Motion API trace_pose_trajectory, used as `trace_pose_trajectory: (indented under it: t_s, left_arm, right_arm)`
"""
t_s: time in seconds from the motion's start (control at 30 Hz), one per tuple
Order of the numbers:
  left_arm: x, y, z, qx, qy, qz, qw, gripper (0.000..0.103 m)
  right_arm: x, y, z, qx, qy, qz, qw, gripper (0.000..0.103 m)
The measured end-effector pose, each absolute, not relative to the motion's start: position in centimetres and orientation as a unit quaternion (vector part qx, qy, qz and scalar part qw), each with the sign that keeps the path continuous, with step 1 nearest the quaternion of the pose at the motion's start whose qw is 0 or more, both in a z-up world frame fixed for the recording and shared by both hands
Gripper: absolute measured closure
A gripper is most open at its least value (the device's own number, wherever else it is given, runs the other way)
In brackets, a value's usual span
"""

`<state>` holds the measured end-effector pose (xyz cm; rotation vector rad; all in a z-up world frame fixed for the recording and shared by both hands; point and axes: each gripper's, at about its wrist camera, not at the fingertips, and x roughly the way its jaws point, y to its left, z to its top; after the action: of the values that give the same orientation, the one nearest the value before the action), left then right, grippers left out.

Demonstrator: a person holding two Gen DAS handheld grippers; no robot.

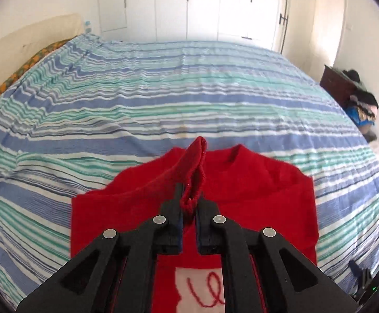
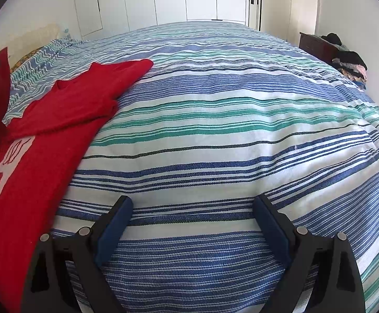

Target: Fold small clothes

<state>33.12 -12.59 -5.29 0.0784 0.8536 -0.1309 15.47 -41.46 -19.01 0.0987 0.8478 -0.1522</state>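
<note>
There is one red sweater (image 1: 254, 187) and two grippers. The sweater lies on the striped bedspread (image 1: 163, 99) near the front edge of the bed. It is soft and fuzzy, with a white patch (image 1: 202, 287) on its chest that has red curly stitching on it.

The left gripper (image 1: 189, 200) is pinching one red sleeve cuff (image 1: 196, 167) between its two black fingers. The cuff is a thick, ribbed loop. It sticks up above the sweater, between the left shoulder and the neck hole. In the right wrist view the held sleeve hangs down as a long red strip at the far left edge.

The other sleeve (image 2: 111, 78) is folded flat across the sweater's body, and its end points toward the middle of the bed.

The right gripper (image 2: 190, 224) is spread wide with nothing between its fingers. Its pads (image 2: 113, 232) are dark blue and flat. It hovers over bare bedspread just to the right of the sweater's side edge.

The bedspread is woven cloth with blue, green and white stripes, and it has a few soft wrinkles. There is lots of open bed beyond and to the right of the sweater.

Past the bed's right edge is a dark wooden piece of furniture (image 2: 317, 47) with what looks like a pile of clothes (image 2: 351, 62) on it. White cupboard doors (image 1: 189, 2) stand behind the bed.
</note>
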Motion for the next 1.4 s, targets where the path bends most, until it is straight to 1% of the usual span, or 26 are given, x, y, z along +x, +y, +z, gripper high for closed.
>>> trace_pose_trajectory:
  t_s: [0.03,0.07,0.1,0.13,0.17,0.23,0.33,0.43,0.53,0.73,0.9,1.0,1.07,1.13,1.2,1.4]
  left_arm:
    - [32.6,-15.0,-7.5,0.064,0.440,-0.072,0.893,0.073]
    - [31.7,-17.1,-9.5,0.088,0.465,-0.084,0.877,0.065]
    - [30.4,-18.8,-11.2,0.111,0.477,-0.098,0.866,0.058]
    - [28.9,-20.0,-12.4,0.133,0.480,-0.113,0.860,0.058]
    - [27.1,-20.8,-13.2,0.153,0.478,-0.130,0.855,0.055]
    - [23.2,-21.7,-13.9,0.186,0.468,-0.155,0.850,0.037]
    - [19.6,-20.3,-13.5,0.195,0.455,-0.173,0.852,0.030]
    - [18.0,-16.8,-12.6,0.173,0.452,-0.164,0.859,0.024]
    - [18.4,-12.4,-12.3,0.139,0.453,-0.128,0.871,0.021]
    - [18.8,-3.0,-13.5,0.059,0.475,-0.040,0.877,0.021]
    - [17.2,2.8,-14.5,0.016,0.470,0.019,0.882,0.021]
    - [15.8,5.6,-15.8,0.002,0.462,0.056,0.885,0.017]
    - [15.8,7.1,-16.4,-0.014,0.470,0.075,0.880,0.017]
    - [16.0,8.3,-15.8,-0.041,0.460,0.082,0.883,0.017]
    - [16.1,8.9,-15.5,-0.045,0.450,0.095,0.887,0.017]
    - [16.4,9.5,-16.4,-0.048,0.454,0.111,0.883,0.016]
  right_arm:
    - [15.5,-41.5,-19.0,0.048,0.411,-0.073,0.908,0.010]
    - [15.5,-41.5,-19.0,0.049,0.410,-0.072,0.908,0.010]
    - [15.5,-41.5,-19.0,0.049,0.410,-0.072,0.908,0.010]
    - [15.5,-41.5,-19.0,0.050,0.410,-0.071,0.908,0.010]
    - [15.5,-41.6,-19.0,0.051,0.410,-0.071,0.908,0.010]
    - [15.4,-41.6,-19.0,0.052,0.409,-0.070,0.908,0.010]
    - [15.3,-41.5,-19.0,0.053,0.407,-0.069,0.909,0.010]
    - [15.3,-41.5,-19.0,0.052,0.407,-0.070,0.909,0.010]
    - [15.4,-41.4,-19.0,0.050,0.408,-0.071,0.909,0.010]
    - [15.4,-41.3,-19.0,0.043,0.409,-0.075,0.908,0.010]
    - [15.6,-41.1,-19.0,0.034,0.414,-0.080,0.906,0.010]
    - [15.6,-41.0,-19.1,0.029,0.417,-0.083,0.905,0.010]
    - [15.7,-40.8,-19.1,0.025,0.418,-0.087,0.904,0.009]
    - [15.8,-40.7,-19.1,0.020,0.421,-0.090,0.902,0.009]
    - [15.8,-40.7,-19.1,0.018,0.422,-0.091,0.902,0.009]
    - [15.8,-40.7,-19.1,0.019,0.422,-0.091,0.902,0.009]
